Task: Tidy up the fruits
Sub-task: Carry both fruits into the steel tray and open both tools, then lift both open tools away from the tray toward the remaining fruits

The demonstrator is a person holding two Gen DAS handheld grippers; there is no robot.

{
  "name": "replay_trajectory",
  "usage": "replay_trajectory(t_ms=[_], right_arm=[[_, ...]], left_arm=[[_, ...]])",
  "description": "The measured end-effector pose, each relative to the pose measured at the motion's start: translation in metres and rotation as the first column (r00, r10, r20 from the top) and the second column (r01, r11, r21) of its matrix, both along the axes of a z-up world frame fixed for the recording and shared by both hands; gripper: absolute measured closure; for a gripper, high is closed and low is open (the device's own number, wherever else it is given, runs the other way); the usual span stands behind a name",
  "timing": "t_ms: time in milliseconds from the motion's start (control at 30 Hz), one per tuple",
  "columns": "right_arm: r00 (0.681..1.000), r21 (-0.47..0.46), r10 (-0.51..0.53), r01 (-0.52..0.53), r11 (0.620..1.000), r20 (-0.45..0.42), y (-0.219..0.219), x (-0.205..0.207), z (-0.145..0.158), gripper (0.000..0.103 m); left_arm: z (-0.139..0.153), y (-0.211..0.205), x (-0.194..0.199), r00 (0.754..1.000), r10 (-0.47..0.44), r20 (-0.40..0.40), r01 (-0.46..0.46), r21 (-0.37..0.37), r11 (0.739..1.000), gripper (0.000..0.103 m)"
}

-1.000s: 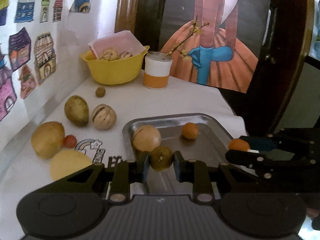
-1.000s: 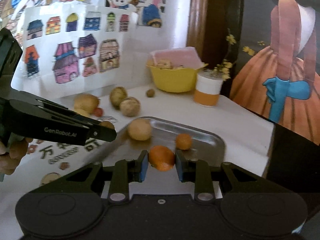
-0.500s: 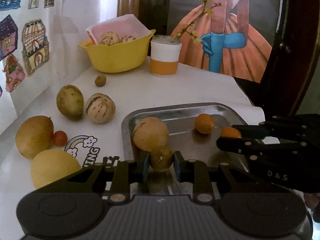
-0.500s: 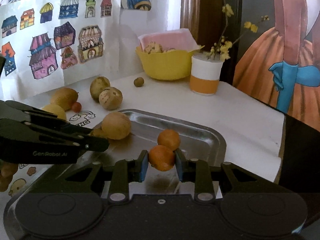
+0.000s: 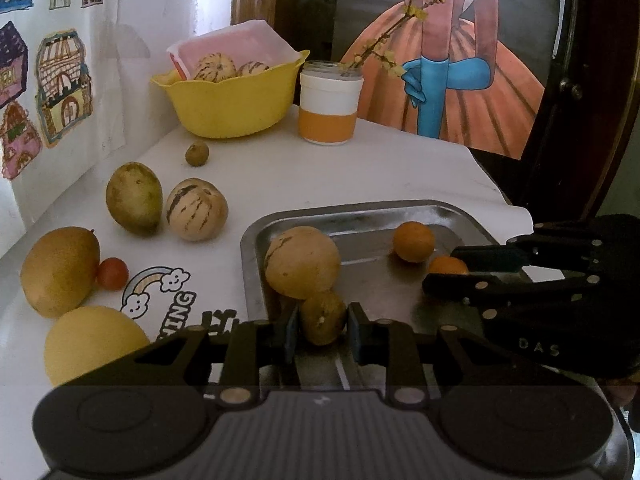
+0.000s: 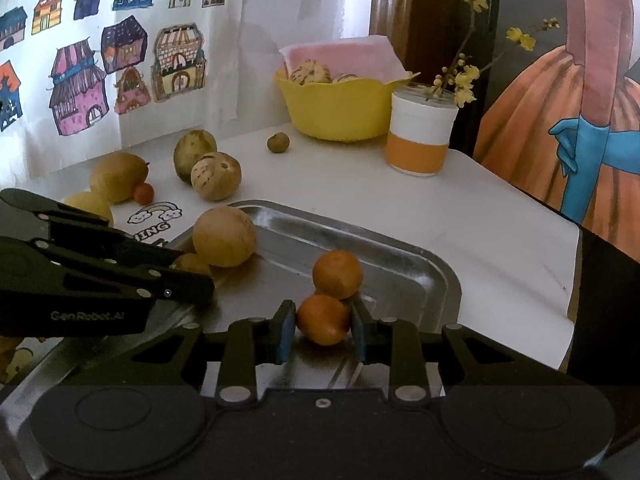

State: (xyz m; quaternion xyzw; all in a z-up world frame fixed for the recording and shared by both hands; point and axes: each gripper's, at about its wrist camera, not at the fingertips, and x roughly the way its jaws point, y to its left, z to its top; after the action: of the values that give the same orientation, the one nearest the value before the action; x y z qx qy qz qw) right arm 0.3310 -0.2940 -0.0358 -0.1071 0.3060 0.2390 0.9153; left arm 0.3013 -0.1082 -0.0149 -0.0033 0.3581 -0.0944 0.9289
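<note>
In the left wrist view my left gripper [image 5: 322, 326] is shut on a small brown-green fruit [image 5: 323, 316], low over the near left of the steel tray [image 5: 360, 209], right against a large tan round fruit [image 5: 302, 262]. My right gripper [image 6: 323, 326] is shut on a small orange [image 6: 323, 318], which touches a second orange [image 6: 337, 274] lying in the tray [image 6: 420, 258]. Each gripper shows in the other's view: the right one [image 5: 440, 276] at the tray's right side, the left one [image 6: 200, 280] at its left.
On the white table left of the tray lie a green-brown fruit [image 5: 134, 198], a striped melon [image 5: 196, 208], a mango [image 5: 60, 270], a cherry tomato [image 5: 113, 273], a yellow fruit [image 5: 94, 344] and a small brown fruit [image 5: 197, 153]. A yellow bowl [image 5: 232, 104] and a jar [image 5: 330, 108] stand at the back.
Both grippers have moved forward and down into the tray, each keeping hold of its fruit. The held orange has come up against the orange in the tray.
</note>
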Motion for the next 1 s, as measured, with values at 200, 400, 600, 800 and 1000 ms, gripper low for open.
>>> replay_trajectory(t_ms=[200, 400, 600, 800, 1000], right_arm=[[0.999, 0.028, -0.029, 0.029, 0.999, 0.016, -0.006, -0.010, 0.008, 0.056], [0.994, 0.053, -0.076, 0.072, 0.996, 0.075, -0.016, -0.037, 0.027, 0.037], [0.983, 0.098, -0.128, 0.116, 0.988, 0.133, -0.024, -0.076, 0.049, 0.016], [0.973, 0.134, -0.161, 0.140, 0.981, 0.166, -0.024, -0.123, 0.066, 0.003], [0.965, 0.140, -0.181, 0.156, 0.978, 0.192, -0.025, -0.171, 0.079, 0.001]], left_arm=[[0.008, 0.007, -0.008, 1.000, 0.010, 0.001, -0.010, -0.027, 1.000, 0.067], [0.027, 0.016, -0.029, 0.998, 0.030, 0.054, -0.028, -0.055, 0.998, 0.039], [0.046, 0.030, -0.062, 0.991, 0.078, 0.112, -0.067, -0.101, 0.993, 0.010], [0.063, 0.042, -0.102, 0.984, 0.090, 0.152, -0.071, -0.121, 0.990, 0.000], [0.071, 0.047, -0.142, 0.980, 0.079, 0.185, -0.055, -0.129, 0.990, 0.000]])
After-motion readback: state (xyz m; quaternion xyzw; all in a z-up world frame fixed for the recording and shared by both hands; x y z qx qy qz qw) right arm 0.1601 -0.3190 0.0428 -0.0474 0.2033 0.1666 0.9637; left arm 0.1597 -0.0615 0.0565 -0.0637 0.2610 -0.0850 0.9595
